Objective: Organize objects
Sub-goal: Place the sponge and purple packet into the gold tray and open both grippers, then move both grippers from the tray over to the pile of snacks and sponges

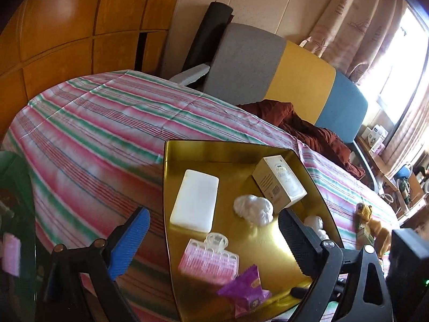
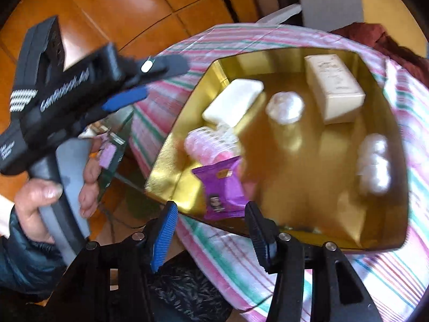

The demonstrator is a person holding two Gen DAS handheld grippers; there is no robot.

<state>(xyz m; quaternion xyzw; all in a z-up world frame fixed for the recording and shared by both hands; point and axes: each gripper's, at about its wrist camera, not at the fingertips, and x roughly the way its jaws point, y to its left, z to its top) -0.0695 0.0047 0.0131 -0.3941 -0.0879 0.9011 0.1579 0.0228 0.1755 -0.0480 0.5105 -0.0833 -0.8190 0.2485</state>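
Note:
A gold tin tray [image 1: 236, 150] [image 2: 171, 161] lies on a striped cloth. It holds a white soap bar [image 1: 195, 201] [image 2: 232, 102], a cream box [image 1: 278, 183] [image 2: 335, 91], two white wrapped lumps [image 1: 253, 209] [image 2: 285, 107] [image 2: 374, 165], a pink clear bottle [image 1: 209, 257] [image 2: 209, 145] and a purple packet [image 1: 245, 292] [image 2: 221, 187]. My left gripper [image 1: 214, 244] is open and empty above the tray's near edge. My right gripper [image 2: 211, 233] is open and empty just short of the purple packet. The left gripper's body also shows in the right wrist view [image 2: 67, 94], held in a hand.
The striped cloth [image 1: 93, 139] covers a table. A grey, yellow and blue sofa back [image 1: 295, 80] with a dark red blanket [image 1: 308, 131] stands behind. Small yellow-brown items [image 1: 367, 225] lie on the cloth to the right. A green-edged glass surface [image 1: 13, 214] is at the left.

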